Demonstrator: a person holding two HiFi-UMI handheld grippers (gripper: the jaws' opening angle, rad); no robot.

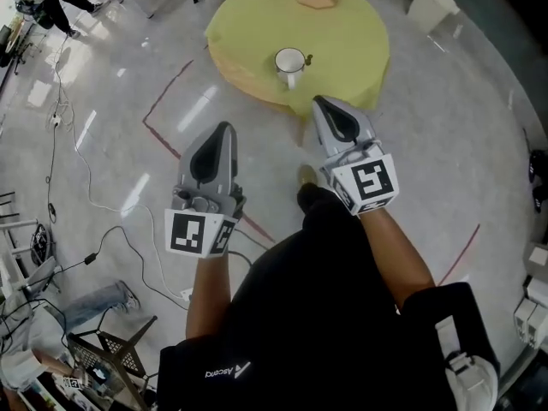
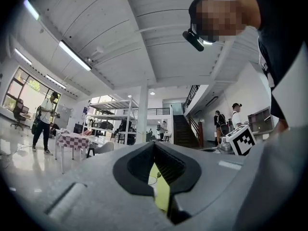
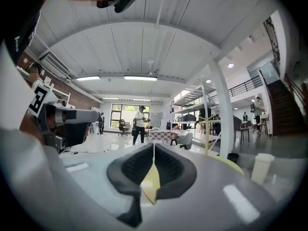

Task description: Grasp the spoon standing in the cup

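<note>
Seen from above, a white cup (image 1: 289,61) sits on a round yellow table (image 1: 342,32) near its front edge. The spoon (image 1: 306,58) stands in the cup, its handle poking over the rim on the right. A person holds both tools short of the cup, above the grey floor (image 1: 428,144). The left tool (image 1: 227,128) has its jaws pressed together on nothing. The right tool (image 1: 318,101), closer to the table's edge, is likewise closed and empty.
</note>
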